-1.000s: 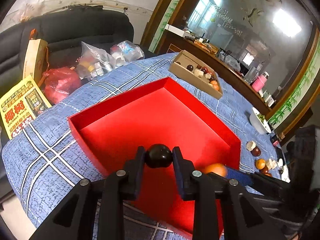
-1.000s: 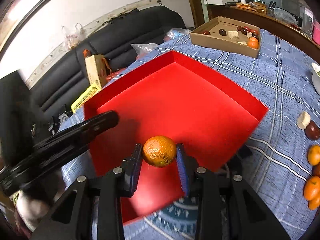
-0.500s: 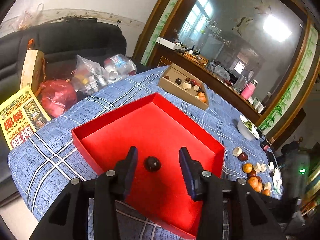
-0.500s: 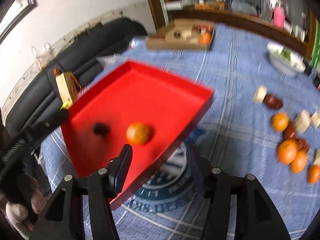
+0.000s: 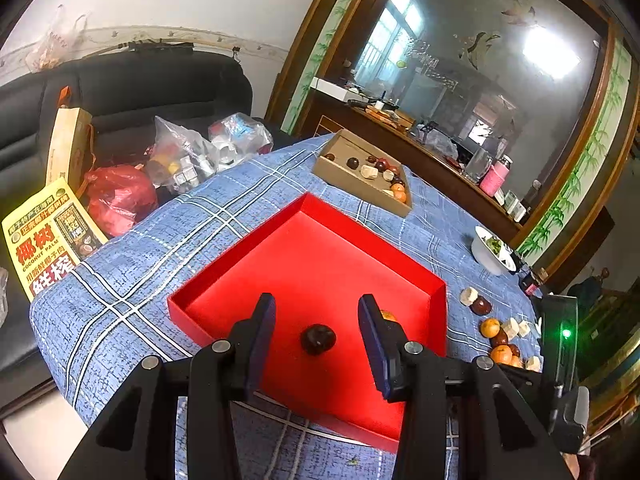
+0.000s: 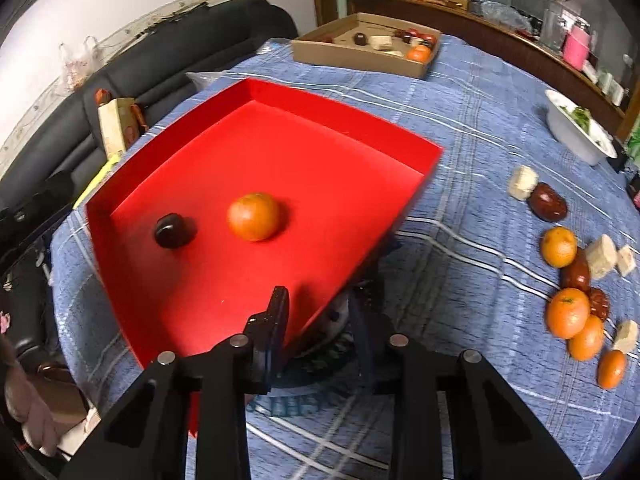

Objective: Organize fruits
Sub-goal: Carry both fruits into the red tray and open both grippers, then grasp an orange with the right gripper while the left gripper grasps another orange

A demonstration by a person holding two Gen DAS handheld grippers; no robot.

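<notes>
A red tray (image 5: 240, 264) (image 6: 360, 132) sits on the blue plaid tablecloth. In it lie a dark round fruit (image 5: 318, 339) (image 6: 172, 230) and an orange (image 6: 254, 216), whose edge shows behind my left finger (image 5: 387, 315). My left gripper (image 5: 316, 338) is open and empty above the tray's near side, over the dark fruit. My right gripper (image 6: 320, 328) is open and empty over the tray's near right edge. Loose oranges (image 6: 568, 312), dark fruits (image 6: 548, 202) and pale cubes (image 6: 522, 182) lie on the cloth to the right.
A cardboard box (image 5: 352, 184) (image 6: 320, 50) with several fruits stands at the far side. A white bowl (image 6: 576, 136) (image 5: 486, 256) is at the right. Plastic bags (image 5: 120, 200) and a black sofa (image 5: 120, 92) lie beyond the table's left edge.
Both grippers opened and dropped their fruits into the red tray, the left the dark fruit, the right the orange. Both then pulled back and up.
</notes>
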